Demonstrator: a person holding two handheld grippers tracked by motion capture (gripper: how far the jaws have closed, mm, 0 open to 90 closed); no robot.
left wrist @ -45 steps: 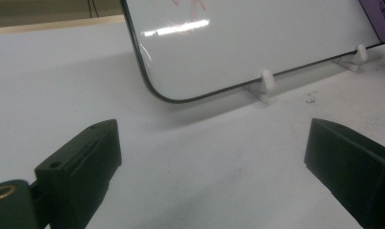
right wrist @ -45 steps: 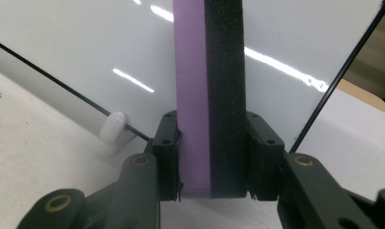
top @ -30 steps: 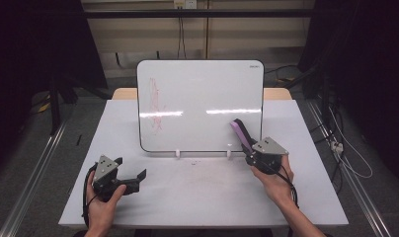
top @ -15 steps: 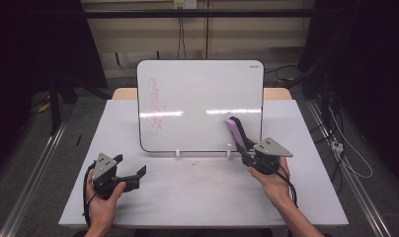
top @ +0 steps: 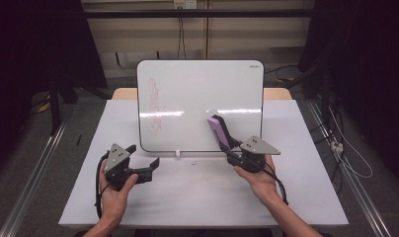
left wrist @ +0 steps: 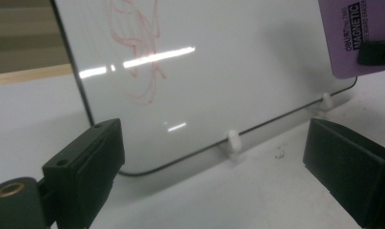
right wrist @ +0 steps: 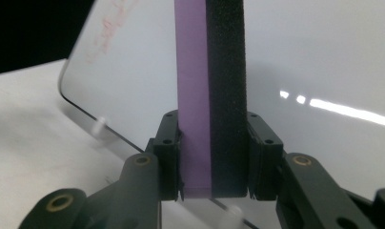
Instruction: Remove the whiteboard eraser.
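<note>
Purple eraser (right wrist: pixel 209 95), one, pinched in right tongs (top: pixel 230 150); left tongs (top: pixel 140 160) wide, empty; one whiteboard (top: pixel 200 89).

I sit at a white table (top: pixel 202 197) with a wooden edge (top: pixel 276 93) at its far side. Beige wall (top: pixel 138 34) behind, cables (top: pixel 180 47) hanging down it. Grey floor (top: pixel 34 148), metal rail (top: pixel 32 182) at my left, dark surroundings.
</note>
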